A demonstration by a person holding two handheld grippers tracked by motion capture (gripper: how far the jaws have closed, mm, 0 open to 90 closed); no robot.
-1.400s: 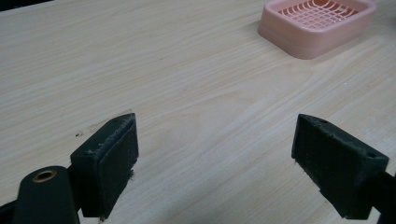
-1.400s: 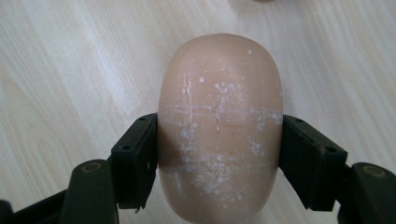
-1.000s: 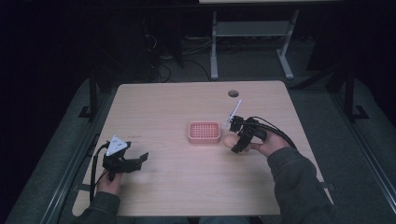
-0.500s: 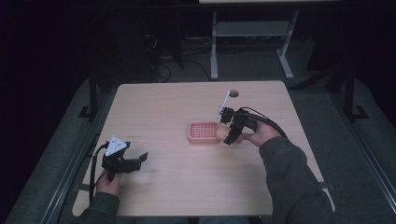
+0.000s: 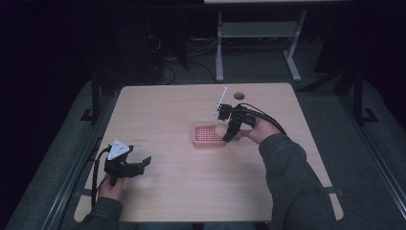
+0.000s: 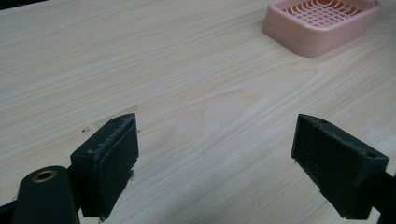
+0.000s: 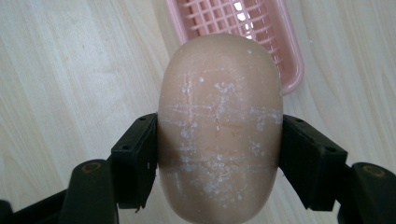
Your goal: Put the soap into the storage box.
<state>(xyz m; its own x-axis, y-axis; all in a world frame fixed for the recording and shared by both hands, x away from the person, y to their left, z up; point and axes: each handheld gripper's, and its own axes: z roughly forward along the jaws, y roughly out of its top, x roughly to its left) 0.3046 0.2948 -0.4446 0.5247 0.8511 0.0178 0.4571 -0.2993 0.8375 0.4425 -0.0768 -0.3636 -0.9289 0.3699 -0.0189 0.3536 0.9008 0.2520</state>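
A tan oval bar of soap (image 7: 219, 126), scuffed with white flecks, sits between the black jaws of my right gripper (image 7: 219, 156), which is shut on its sides. In the high view this gripper (image 5: 226, 132) hangs with the soap (image 5: 219, 130) over the right end of the pink slotted soap dish (image 5: 206, 138). The dish (image 7: 280, 51) lies just beyond the soap in the right gripper view. My left gripper (image 5: 141, 163) rests low near the table's front left, open with nothing between its jaws (image 6: 215, 163). The dish (image 6: 322, 23) shows far off at the top right of the left gripper view.
The light wooden table (image 5: 167, 110) has a dark round hole (image 5: 238, 96) near its far edge. A thin white rod (image 5: 221, 101) sticks up from the right gripper. A metal frame (image 5: 220, 48) stands on the dark floor beyond the table.
The right hand has carried the soap to the left and away from the person, rising slightly, so it now hangs at the dish's right end. The left gripper has stayed put.
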